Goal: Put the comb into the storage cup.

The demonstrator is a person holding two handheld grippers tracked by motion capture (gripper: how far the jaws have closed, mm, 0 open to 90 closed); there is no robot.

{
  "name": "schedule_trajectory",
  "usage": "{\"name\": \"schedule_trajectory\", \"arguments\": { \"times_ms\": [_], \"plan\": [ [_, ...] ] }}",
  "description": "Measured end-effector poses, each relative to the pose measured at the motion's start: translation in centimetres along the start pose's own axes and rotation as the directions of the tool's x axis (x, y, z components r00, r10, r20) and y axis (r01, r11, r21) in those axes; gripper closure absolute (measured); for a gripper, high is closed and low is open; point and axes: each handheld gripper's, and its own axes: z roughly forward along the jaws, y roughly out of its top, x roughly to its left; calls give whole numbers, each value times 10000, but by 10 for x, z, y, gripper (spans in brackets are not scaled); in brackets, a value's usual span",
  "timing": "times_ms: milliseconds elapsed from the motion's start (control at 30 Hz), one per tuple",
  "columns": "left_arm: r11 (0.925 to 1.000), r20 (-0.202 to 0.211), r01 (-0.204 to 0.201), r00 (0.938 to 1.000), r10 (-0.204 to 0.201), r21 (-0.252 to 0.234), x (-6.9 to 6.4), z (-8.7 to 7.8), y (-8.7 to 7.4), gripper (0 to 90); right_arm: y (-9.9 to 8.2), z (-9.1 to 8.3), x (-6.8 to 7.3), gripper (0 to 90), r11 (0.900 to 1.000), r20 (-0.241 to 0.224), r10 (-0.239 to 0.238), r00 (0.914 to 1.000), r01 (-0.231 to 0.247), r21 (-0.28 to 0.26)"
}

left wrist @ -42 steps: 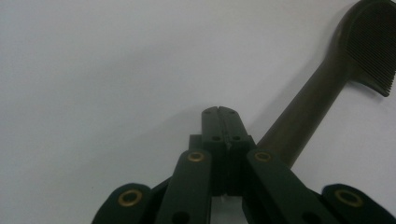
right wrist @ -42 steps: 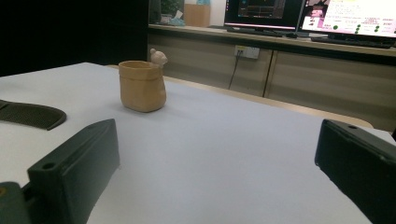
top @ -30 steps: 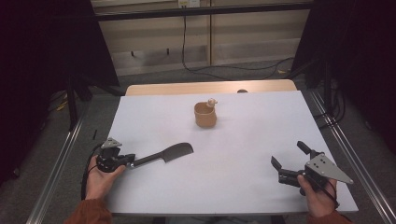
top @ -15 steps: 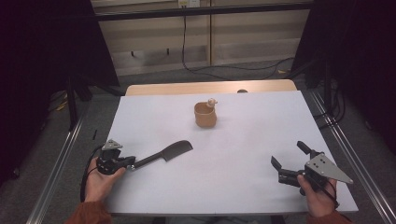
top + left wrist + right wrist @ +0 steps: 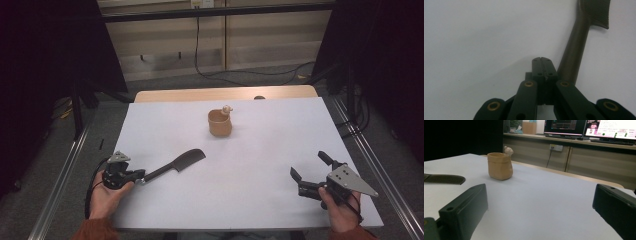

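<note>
Two tongs — left [image 5: 141, 176] clamped beside comb [image 5: 176, 164], right [image 5: 311, 169] spread.

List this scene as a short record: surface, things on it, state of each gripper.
surface: white table
comb: dark comb lying flat, its handle end at the left gripper
cup: tan cup upright near the far middle, a small figure on its rim
left gripper: left gripper jaws shut, comb handle beside them
right gripper: right gripper jaws open, nothing between

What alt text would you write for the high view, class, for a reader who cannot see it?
A white table seen from above: the left gripper, shut, meets the handle end of a dark comb; the right gripper rests open opposite. A tan cup stands farther back.
</note>
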Motion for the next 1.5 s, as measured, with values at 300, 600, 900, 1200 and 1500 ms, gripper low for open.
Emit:
{"name": "schedule_trajectory", "arguments": {
  "times_ms": [300, 600, 900, 1200, 1500],
  "plan": [
    [9997, 185, 230, 9996, -228, -121, -2, -2, -4, 900, 0, 0, 0, 0, 10000, -3, -3, 10000, 3, 6],
    [9897, -333, -105, 9994, 58, -1429, -1, -12, -2, 860, 1, -1, -1, 0, 10000, 37, -26, 10000, 26, -48],
    [9719, -459, -408, 9985, 309, -2320, -8, -22, 0, 555, 1, -1, -1, 0, 10000, 22, -45, 10000, 45, -54],
    [9465, -639, -525, 9974, 338, -3186, -18, -29, 5, 121, 1, -2, 0, 0, 10000, 7, -74, 10000, 74, -65],
    [9188, -333, -408, 9990, 302, -3927, -18, -35, 13, 50, 1, -1, 0, 0, 10000, -10, -68, 10000, 68, -70]
  ]
}}
